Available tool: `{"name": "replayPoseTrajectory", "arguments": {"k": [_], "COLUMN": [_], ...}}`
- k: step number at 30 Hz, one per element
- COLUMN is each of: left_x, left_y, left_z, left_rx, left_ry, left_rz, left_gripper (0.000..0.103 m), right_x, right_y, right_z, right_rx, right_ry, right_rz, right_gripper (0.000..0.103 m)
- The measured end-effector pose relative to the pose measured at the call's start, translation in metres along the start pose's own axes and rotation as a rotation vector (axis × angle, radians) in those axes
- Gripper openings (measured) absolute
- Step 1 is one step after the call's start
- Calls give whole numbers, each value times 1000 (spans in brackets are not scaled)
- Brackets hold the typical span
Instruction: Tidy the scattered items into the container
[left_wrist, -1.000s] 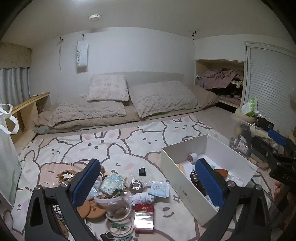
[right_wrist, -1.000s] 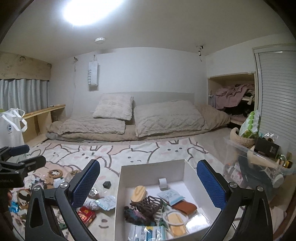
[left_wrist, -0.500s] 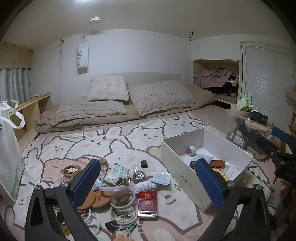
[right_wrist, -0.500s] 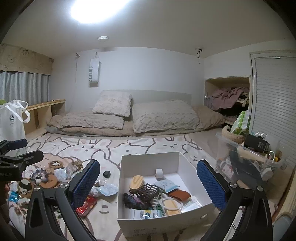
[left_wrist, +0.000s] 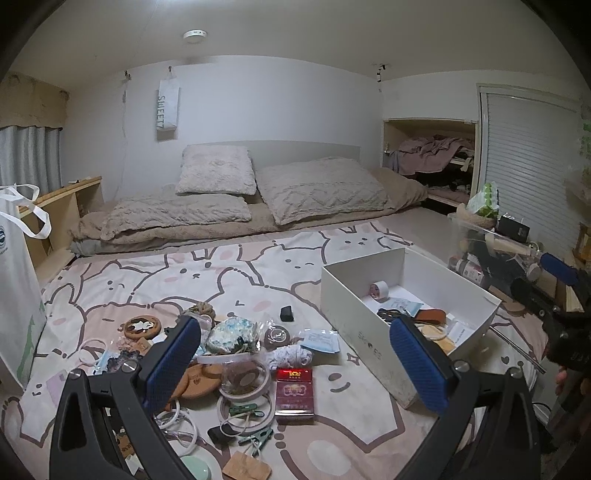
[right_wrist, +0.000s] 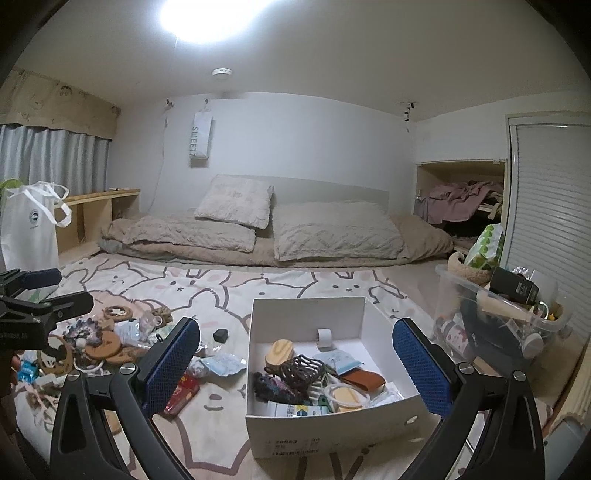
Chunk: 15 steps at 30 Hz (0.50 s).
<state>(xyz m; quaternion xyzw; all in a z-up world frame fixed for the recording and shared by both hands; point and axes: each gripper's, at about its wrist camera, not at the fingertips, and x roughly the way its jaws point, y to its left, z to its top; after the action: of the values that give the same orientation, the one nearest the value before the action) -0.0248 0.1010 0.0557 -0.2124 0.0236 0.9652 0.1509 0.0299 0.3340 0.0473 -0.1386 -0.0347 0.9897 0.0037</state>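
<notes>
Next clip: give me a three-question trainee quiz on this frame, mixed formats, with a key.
1. True or false: the left gripper is shut on the red pack.
2. Multiple choice: where is the tape roll? A) on the blanket beside the box B) inside the white box, near its far wall C) in the clear bin
3. Fill in: the right gripper hangs over the near left part of the white ____.

Key
1. False: its jaws are wide open and hold nothing.
2. B
3. box
</notes>
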Motion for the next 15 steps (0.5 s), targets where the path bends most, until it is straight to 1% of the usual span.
{"name": "replayPoseTrajectory", "arguments": {"k": [7, 15], "left_x": [0, -1], "left_y": [3, 3], "left_z": [-5, -9], "left_rx": [-5, 5], "left_ry": [3, 19], "left_rz": [-5, -12], "left_gripper": [103, 103], "right_x": [2, 3], "right_y": [8, 12], "right_z": [-6, -10], "right_rx": [-15, -1], "right_ry": [21, 32], "right_rz": [2, 13], "right_gripper": [103, 103]}}
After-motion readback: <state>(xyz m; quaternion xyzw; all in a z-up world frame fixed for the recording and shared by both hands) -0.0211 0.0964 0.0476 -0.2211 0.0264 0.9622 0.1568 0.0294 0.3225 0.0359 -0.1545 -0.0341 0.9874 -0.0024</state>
